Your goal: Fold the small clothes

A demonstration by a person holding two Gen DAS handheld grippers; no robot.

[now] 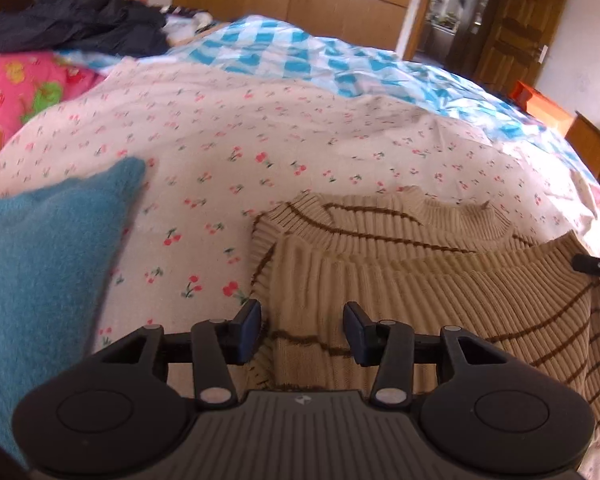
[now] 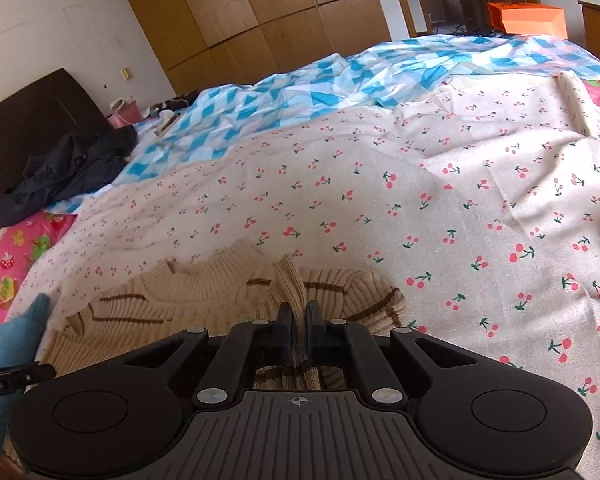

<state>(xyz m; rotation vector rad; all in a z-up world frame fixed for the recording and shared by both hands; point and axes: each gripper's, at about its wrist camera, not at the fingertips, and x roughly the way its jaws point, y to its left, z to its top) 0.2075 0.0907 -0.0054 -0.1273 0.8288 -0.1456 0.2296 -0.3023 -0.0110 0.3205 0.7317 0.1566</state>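
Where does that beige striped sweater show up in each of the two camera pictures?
Left wrist view: the beige sweater fills the lower right, under the open left gripper.
Right wrist view: it lies lower left, a fold pinched in the right gripper.
Shared landmark: the blue checked quilt.

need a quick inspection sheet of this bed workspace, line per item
surface: cherry-print sheet over the bed, a little wrinkled.
job's things: beige striped sweater lying on the sheet, partly bunched.
clutter: blue fuzzy garment left of the sweater; dark clothes near the headboard; blue checked cover beyond; pink print fabric at the edge.
grippers: left claw open over the sweater's edge, pads not pressing; right claw shut on a fold of the sweater.
cables: nothing seen on the bed.
surroundings: wooden wardrobe, open doorway, orange box.
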